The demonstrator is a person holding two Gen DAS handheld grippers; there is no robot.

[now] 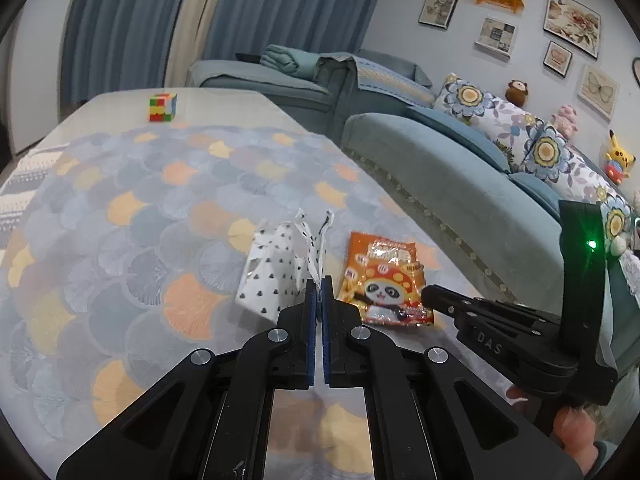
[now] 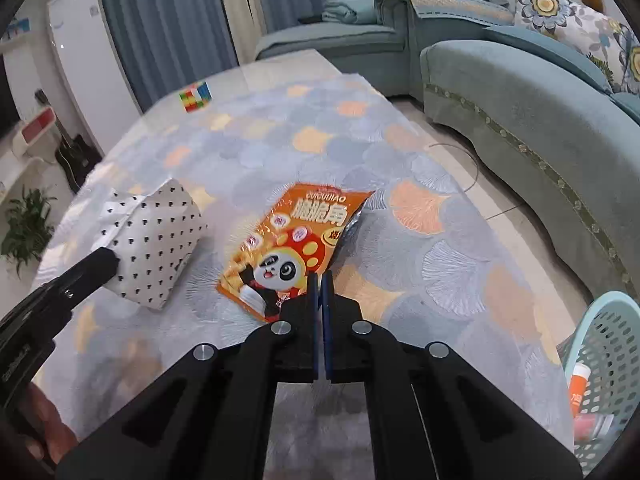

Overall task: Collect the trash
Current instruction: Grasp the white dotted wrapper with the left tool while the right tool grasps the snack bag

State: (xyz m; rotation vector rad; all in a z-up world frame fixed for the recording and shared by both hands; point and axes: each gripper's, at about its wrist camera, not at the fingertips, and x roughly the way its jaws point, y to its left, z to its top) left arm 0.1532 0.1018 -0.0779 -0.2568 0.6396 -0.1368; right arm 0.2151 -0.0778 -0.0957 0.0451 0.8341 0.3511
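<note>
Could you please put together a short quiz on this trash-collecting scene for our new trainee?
1. True or false: the left gripper is shut on the white dotted wrapper.
2. What does the right gripper pinch?
A. the puzzle cube
B. the orange panda snack bag
C. the mesh basket
3. Fill in: the basket stands at the table's ___ edge in the right wrist view.

Key: 1 true; 2 B; 3 right.

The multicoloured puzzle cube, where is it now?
The multicoloured puzzle cube stands on the table's far end, on the bare strip beyond the patterned cloth, well behind the spotted white paper bag.
</note>
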